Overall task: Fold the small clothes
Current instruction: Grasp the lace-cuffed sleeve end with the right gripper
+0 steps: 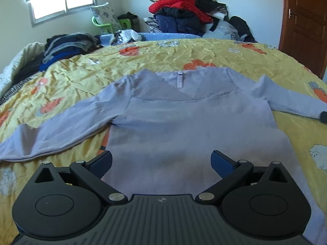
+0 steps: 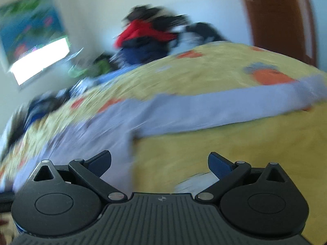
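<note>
A light lavender long-sleeved sweater point(image 1: 184, 126) lies flat on the yellow flowered bedspread point(image 1: 143, 61), collar far from me, both sleeves spread out to the sides. My left gripper point(image 1: 161, 161) is open and empty, hovering over the sweater's lower body near the hem. My right gripper point(image 2: 159, 163) is open and empty, over the bedspread point(image 2: 224, 153) just right of the sweater's side edge point(image 2: 98, 143), with its right sleeve point(image 2: 224, 106) stretching across ahead. The right wrist view is motion-blurred.
A pile of dark folded clothes point(image 1: 61, 47) sits at the bed's far left. A heap of red, navy and black clothes point(image 1: 184, 12) is stacked against the far wall. A brown door point(image 1: 304, 24) stands at right, a window point(image 1: 61, 2) at left.
</note>
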Tool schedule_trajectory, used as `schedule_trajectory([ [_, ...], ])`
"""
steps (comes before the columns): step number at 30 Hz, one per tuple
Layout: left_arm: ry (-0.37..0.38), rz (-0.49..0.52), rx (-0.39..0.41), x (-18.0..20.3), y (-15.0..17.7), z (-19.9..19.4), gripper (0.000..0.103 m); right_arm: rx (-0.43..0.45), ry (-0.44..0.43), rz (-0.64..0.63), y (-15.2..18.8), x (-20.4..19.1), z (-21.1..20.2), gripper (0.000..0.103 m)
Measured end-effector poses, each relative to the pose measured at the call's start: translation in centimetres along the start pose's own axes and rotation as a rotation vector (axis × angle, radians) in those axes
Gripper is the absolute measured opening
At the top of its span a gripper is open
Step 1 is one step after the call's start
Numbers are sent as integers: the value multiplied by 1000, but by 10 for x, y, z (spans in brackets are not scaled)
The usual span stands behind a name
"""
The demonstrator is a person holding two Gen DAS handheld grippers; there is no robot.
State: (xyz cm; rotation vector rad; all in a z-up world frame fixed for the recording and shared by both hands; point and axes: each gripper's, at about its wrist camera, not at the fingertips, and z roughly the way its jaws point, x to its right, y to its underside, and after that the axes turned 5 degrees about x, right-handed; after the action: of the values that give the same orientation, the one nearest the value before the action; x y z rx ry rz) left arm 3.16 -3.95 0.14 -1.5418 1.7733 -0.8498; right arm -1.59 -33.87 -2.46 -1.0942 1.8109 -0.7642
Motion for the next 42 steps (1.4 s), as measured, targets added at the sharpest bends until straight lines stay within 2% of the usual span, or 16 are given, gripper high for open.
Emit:
schedule_trajectory([
  [6, 51, -2, -25, 8, -5, 16, 103, 46, 171, 206, -10, 94, 6, 96],
  [12, 66, 34, -27, 24, -10, 26, 103, 102, 146, 321, -10, 133, 18, 86],
  [15, 73, 47, -24, 31, -12, 31, 103, 142, 148, 367, -19, 147, 31, 76],
  [20, 32, 85, 6, 37, -13, 35, 103, 204, 175, 489, -33, 177, 50, 50],
  [26, 35, 79, -11, 35, -18, 46, 103, 258, 222, 630, -47, 209, 74, 33],
  [28, 39, 75, -18, 33, -19, 49, 103, 256, 242, 647, -52, 213, 83, 16],
  [29, 38, 72, -19, 32, -19, 51, 103, 256, 250, 655, -53, 213, 87, 13],
  [32, 32, 66, -23, 28, -19, 54, 103, 270, 233, 668, -56, 208, 94, 12],
  [35, 17, 60, -23, 23, -21, 57, 103, 278, 197, 630, -62, 190, 94, 11],
  [42, -22, 39, -31, 12, -21, 63, 103, 184, -12, 559, -70, 125, 116, 11],
])
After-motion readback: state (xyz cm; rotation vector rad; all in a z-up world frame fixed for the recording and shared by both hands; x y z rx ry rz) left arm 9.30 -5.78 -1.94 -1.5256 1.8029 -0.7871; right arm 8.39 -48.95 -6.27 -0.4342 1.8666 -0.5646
